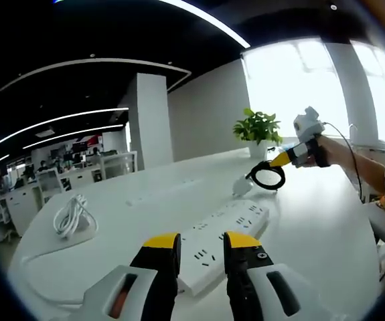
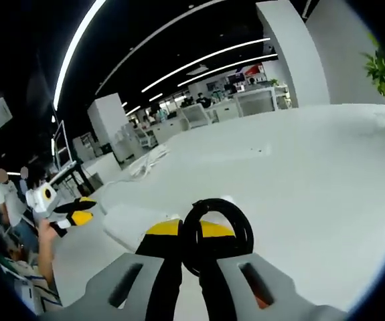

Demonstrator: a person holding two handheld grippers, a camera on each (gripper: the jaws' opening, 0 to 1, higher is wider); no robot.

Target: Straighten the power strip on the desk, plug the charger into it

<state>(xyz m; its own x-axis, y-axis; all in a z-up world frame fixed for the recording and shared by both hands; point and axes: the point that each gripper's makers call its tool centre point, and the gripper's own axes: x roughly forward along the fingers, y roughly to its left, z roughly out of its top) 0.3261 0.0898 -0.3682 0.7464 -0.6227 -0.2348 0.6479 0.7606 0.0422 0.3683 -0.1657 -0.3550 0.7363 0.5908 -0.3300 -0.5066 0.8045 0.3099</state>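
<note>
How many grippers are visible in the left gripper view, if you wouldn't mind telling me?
2: the left gripper rises from the bottom above the power strip; the right gripper is farther back, holding a black cable loop.

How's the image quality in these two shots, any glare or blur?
Left gripper view: the window is blown out white behind the plant; the power strip is sharp. Right gripper view: softer overall, the black cable loop slightly blurred, ceiling lines bent by fisheye.

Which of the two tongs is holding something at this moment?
The right tongs, shut on the black cable loop of the charger. The left tongs hover empty above the power strip.
</note>
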